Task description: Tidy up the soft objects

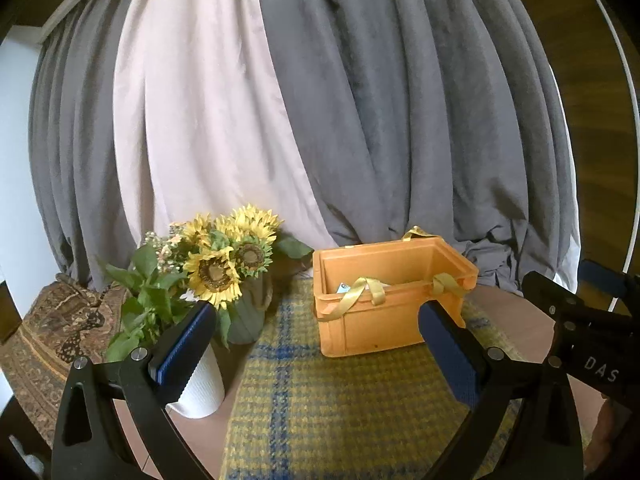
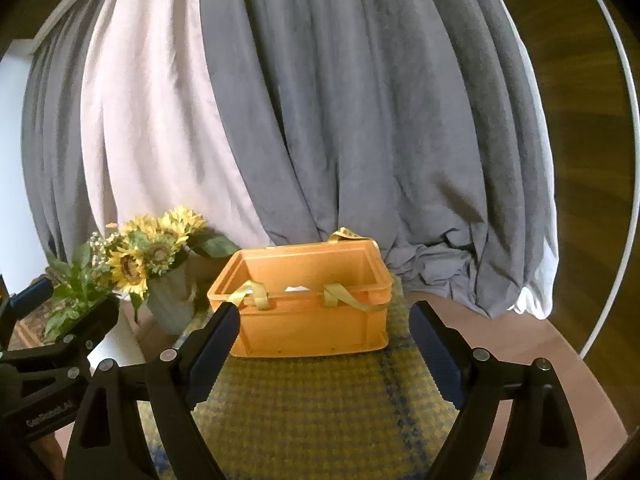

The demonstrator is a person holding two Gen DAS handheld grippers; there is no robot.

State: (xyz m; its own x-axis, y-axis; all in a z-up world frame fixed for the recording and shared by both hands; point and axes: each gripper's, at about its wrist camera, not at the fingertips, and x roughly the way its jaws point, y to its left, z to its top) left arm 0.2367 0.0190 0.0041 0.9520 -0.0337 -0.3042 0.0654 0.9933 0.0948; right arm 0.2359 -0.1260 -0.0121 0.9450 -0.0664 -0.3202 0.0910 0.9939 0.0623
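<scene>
Left tongs: jaws spread wide, nothing held. Right tongs: jaws apart, nothing held. Below both: yellow-blue checked mat on wooden table. Ahead: orange crate, yellow ribbons draped over its rim. Ahead-left: sunflowers. Behind: grey curtains.

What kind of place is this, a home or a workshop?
Most likely a room in a home. Long grey curtains hang behind a table with a checked woven cloth, a vase of sunflowers and a patterned rug on the floor.

Home, curtains, sunflowers, patterned rug
</scene>
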